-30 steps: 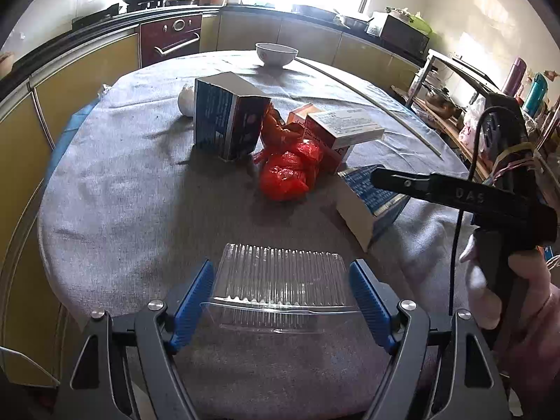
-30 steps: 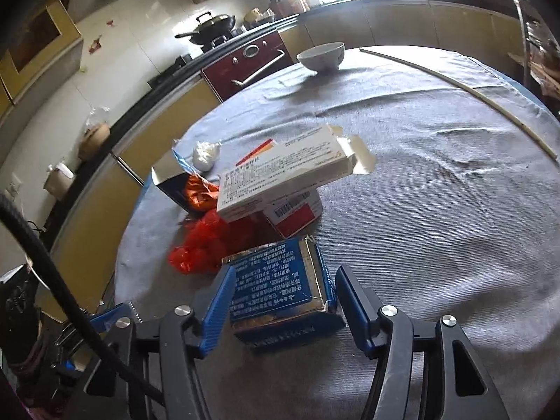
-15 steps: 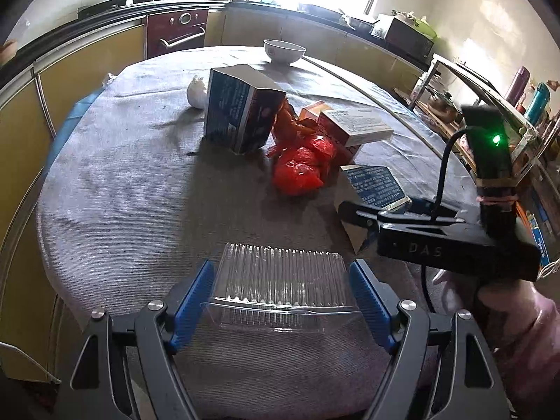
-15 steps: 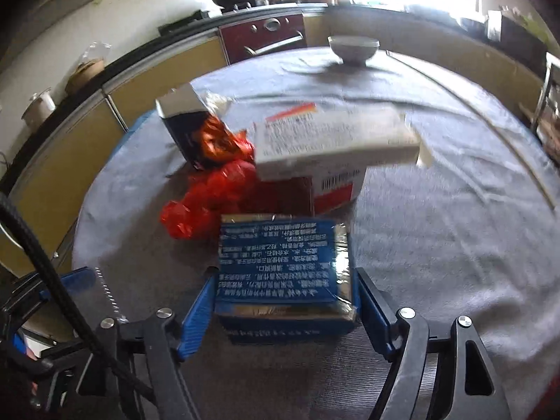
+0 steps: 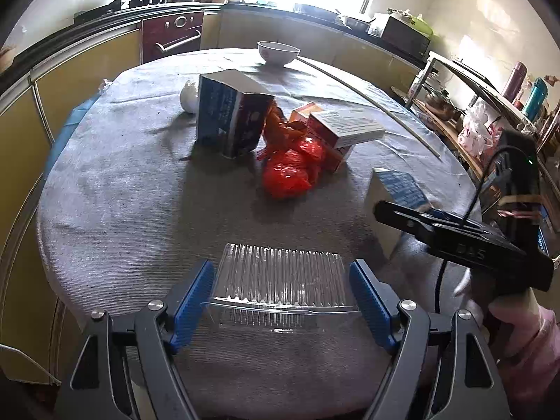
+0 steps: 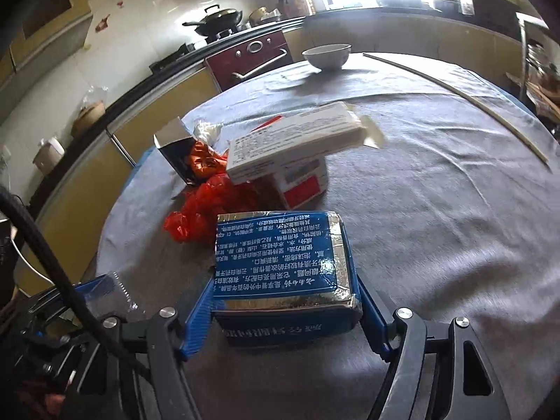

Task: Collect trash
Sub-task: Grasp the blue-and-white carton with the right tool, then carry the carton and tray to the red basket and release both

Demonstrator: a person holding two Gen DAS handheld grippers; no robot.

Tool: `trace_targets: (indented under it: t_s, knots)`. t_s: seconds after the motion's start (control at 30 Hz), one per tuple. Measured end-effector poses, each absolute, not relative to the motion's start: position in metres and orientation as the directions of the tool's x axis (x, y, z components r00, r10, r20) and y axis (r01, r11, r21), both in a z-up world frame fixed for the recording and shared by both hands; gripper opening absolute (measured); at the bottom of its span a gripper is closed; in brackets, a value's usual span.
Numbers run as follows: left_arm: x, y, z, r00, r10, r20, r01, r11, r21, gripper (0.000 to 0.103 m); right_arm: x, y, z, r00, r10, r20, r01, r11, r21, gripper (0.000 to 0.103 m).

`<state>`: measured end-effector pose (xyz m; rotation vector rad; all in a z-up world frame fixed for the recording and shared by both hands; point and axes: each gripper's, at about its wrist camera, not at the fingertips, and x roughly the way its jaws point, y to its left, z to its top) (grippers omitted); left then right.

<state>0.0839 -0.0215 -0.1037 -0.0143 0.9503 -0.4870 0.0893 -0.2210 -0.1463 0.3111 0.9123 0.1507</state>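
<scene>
Left gripper point(image 5: 281, 301): blue pads clamped on either side of a clear ribbed plastic tray point(image 5: 280, 281), held at the near edge of the grey-clothed round table point(image 5: 140, 192). Right gripper point(image 6: 285, 309): jaws closing around a blue printed box point(image 6: 280, 259), pads at both its sides; contact on the right side not clear. Just beyond the box: crumpled red plastic bag point(image 6: 206, 206), red-and-white carton point(image 6: 301, 182) with a white carton point(image 6: 294, 140) lying across its top. Farther left: open dark-blue carton point(image 5: 231, 119), standing; white crumpled wad point(image 5: 189, 96) behind it. Far edge: white bowl point(image 5: 278, 52). Right side: long thin pale stick point(image 5: 371, 98).
</scene>
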Motion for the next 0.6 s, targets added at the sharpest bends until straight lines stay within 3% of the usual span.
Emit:
trace_targets:
  t_s: [0.6]
  knots:
    - [0.067,-0.084,-0.094,0.457,-0.411,-0.789,0.514,0.846,-0.143,0.08,-0.001,-0.318,-0.134,0.679,0.207,-0.704,0.188,0.879,0.439,0.075]
